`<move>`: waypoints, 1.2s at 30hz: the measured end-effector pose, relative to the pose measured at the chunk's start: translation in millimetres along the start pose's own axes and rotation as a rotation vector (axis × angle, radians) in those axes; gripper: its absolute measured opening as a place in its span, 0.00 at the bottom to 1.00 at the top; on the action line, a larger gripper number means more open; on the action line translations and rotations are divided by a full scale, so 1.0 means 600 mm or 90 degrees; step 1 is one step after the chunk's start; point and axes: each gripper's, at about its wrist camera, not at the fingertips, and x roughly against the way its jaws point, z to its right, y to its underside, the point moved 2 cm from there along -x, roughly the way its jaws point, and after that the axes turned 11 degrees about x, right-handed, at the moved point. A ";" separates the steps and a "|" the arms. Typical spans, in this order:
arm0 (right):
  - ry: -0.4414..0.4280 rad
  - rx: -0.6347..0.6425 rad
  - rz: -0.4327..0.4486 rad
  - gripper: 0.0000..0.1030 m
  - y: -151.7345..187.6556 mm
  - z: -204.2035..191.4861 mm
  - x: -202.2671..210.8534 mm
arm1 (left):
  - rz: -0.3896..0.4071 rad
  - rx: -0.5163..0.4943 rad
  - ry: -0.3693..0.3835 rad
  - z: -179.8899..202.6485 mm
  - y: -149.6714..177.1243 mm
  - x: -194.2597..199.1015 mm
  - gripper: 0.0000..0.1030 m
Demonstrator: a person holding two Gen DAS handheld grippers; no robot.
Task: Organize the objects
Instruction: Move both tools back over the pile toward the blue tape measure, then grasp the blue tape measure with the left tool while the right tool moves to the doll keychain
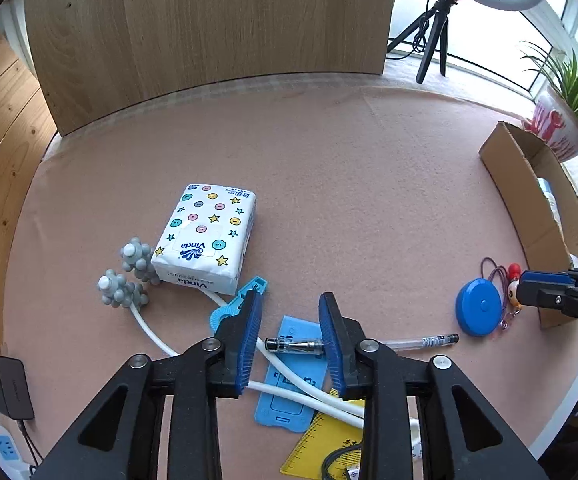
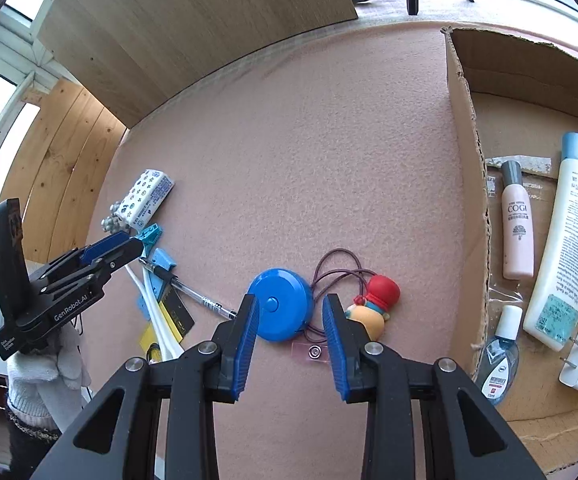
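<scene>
My left gripper (image 1: 291, 296) is open, its blue fingers straddling the black cap end of a clear pen (image 1: 425, 342) without gripping it. The pen lies across a blue card (image 1: 289, 384) and a white cord. Further left sit a tissue pack (image 1: 205, 238) and a grey knobbed massager (image 1: 129, 276). My right gripper (image 2: 289, 298) is open over a round blue tape measure (image 2: 281, 304), with a red-and-yellow doll keychain (image 2: 377, 300) just to its right. The left gripper (image 2: 129, 246) also shows at the left of the right wrist view.
A cardboard box (image 2: 465, 160) on the right holds lotion bottles (image 2: 569, 240), a small blue bottle and a white plug. A wooden board (image 1: 209, 32) stands at the back. A yellow ruler (image 1: 325, 444), a tripod (image 1: 433, 32), a potted plant (image 1: 561, 120) and a power strip (image 1: 7, 446) are around.
</scene>
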 end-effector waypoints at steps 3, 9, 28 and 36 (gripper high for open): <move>-0.010 -0.002 -0.017 0.29 0.007 -0.007 -0.013 | 0.002 -0.009 0.021 0.016 0.009 0.005 0.46; -0.015 0.006 -0.036 0.29 0.016 -0.022 -0.037 | -0.014 -0.038 0.058 0.055 0.051 0.013 0.46; -0.009 -0.028 0.025 0.29 0.013 -0.007 0.004 | -0.046 -0.070 0.094 0.095 0.080 -0.017 0.46; 0.019 -0.056 0.029 0.27 0.026 0.014 0.028 | -0.053 -0.100 0.111 0.130 0.063 -0.043 0.58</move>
